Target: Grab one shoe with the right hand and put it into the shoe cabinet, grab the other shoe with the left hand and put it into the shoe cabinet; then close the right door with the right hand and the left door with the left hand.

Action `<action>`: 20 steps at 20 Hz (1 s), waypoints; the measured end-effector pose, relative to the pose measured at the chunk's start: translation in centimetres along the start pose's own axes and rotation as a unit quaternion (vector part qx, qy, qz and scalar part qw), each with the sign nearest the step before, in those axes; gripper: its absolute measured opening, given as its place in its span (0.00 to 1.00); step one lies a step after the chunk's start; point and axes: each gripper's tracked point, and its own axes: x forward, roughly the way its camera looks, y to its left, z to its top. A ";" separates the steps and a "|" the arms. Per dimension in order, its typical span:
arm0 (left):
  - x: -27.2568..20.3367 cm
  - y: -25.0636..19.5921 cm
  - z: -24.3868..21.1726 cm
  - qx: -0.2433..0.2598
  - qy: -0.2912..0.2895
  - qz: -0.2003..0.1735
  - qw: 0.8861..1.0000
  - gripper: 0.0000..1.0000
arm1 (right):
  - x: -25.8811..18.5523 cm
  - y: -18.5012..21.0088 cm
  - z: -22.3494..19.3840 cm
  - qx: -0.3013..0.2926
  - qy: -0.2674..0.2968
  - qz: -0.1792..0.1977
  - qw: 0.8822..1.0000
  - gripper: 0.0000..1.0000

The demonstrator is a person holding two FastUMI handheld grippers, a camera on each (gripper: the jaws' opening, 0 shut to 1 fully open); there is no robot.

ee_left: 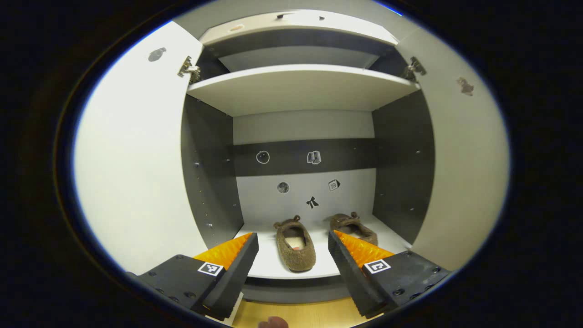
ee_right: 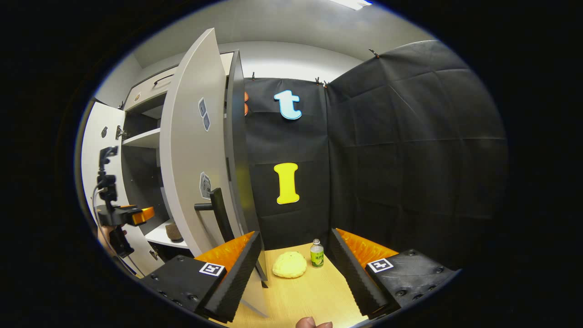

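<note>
Both grippers hold their fingers apart on nothing; the left gripper [ee_left: 293, 249] faces the open shoe cabinet [ee_left: 300, 86], the right gripper [ee_right: 296, 255] its right door [ee_right: 189, 150]. Two furry shoes, one [ee_left: 295, 248] beside the other [ee_left: 354, 226], sit on the bottom shelf [ee_left: 273, 264]; both doors stand open.

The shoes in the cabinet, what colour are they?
Brown and fuzzy; the shoes show best in the left gripper view, on the cabinet's bottom shelf.
</note>
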 end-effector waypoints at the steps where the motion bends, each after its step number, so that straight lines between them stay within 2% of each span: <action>1: -1.6 0.1 -0.4 0.001 0.001 -0.003 1.000 1.00 | 0.5 0.3 0.0 -0.002 0.000 0.003 1.000 0.98; 5: -7.1 1.1 -1.0 -0.001 0.001 0.001 1.000 0.96 | 1.7 1.8 0.0 -0.016 -0.005 0.012 1.000 0.98; 9: -11.4 2.0 -1.5 -0.015 -0.005 -0.006 1.000 0.96 | 1.8 2.1 0.1 -0.023 -0.010 0.001 1.000 0.97; 11: -12.7 2.8 -1.8 -0.012 -0.007 -0.005 1.000 0.96 | 1.7 2.5 0.2 -0.031 -0.013 -0.002 0.999 0.97; 15: -14.4 3.4 -2.8 -0.019 0.000 -0.028 0.999 0.97 | 1.2 3.8 0.0 -0.035 -0.014 -0.010 0.999 0.97; 20: -16.4 6.2 -4.0 -0.007 0.008 -0.023 1.000 0.96 | 0.3 6.1 -0.4 -0.024 -0.017 -0.014 0.999 0.96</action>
